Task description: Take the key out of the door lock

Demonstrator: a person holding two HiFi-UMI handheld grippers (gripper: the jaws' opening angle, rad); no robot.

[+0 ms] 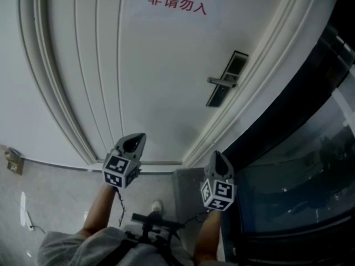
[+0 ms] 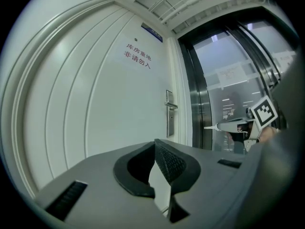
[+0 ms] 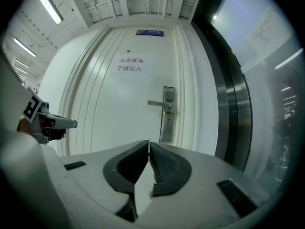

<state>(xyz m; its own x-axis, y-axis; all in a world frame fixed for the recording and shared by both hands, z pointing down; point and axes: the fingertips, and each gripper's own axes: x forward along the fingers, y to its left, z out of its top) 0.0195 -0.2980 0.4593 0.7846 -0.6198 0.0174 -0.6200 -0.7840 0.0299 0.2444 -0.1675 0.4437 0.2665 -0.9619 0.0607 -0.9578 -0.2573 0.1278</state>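
Observation:
A white door (image 1: 150,76) fills the head view, with a metal lock plate (image 1: 226,81) and lever handle (image 1: 221,82) near its right edge. In the right gripper view the lock plate (image 3: 167,114) stands straight ahead, with a small dark spot (image 3: 167,120) under the handle (image 3: 158,104); whether it is the key is too small to tell. My left gripper (image 1: 135,141) and right gripper (image 1: 217,156) are both held short of the door, well away from the lock. The left gripper (image 2: 154,142) is shut and empty. The right gripper (image 3: 148,143) is shut with nothing in it.
A dark glass wall with a steel frame (image 1: 299,148) runs along the door's right side. Red characters (image 1: 177,4) are printed on the door. A small fitting (image 1: 14,160) sits by the floor at left. The person's shoe (image 1: 157,206) is on the grey floor below.

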